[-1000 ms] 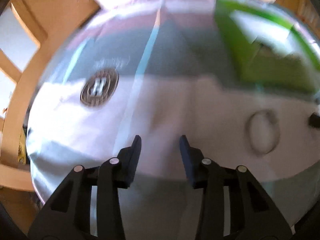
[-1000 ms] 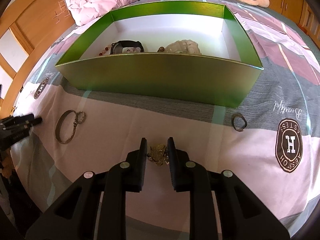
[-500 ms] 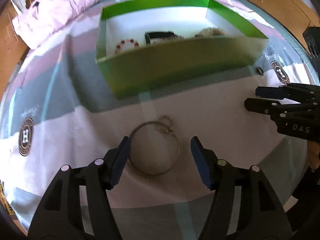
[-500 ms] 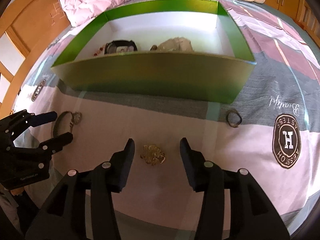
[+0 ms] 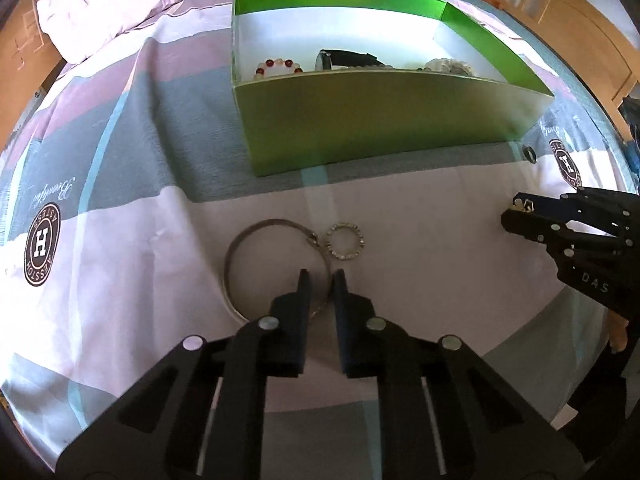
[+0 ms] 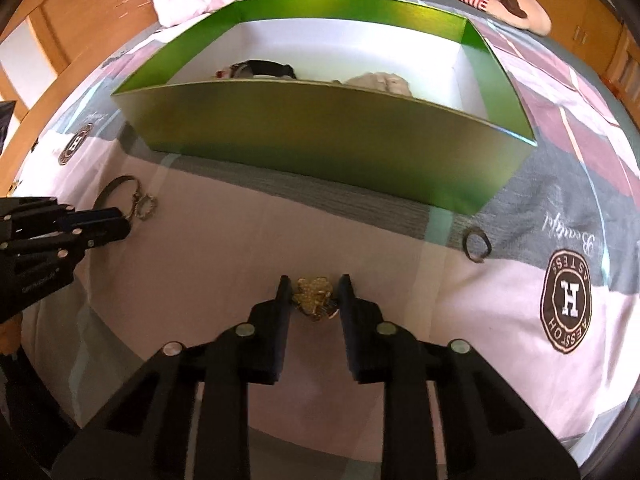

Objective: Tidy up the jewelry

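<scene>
Both pairs of jaws have just been closing since the earlier frames, each now on a piece of jewelry lying on the bed.

Left gripper [image 5: 320, 276]: jaws narrow, straddling the right side of the silver bangle [image 5: 240, 256], whose wire runs between them; contact with the pads cannot be confirmed. A small studded ring [image 5: 345, 241] lies touching the bangle's clasp. Right gripper [image 6: 313, 284]: jaws narrowed on the gold trinket [image 6: 314, 298], both fingers against its sides. A dark ring [image 6: 476, 245] lies apart to the right on the bedsheet [image 6: 400, 256]. The green box [image 6: 320, 136] beyond holds a beaded bracelet [image 5: 278, 67], a watch [image 5: 348, 58] and a pale piece [image 6: 378, 81].
</scene>
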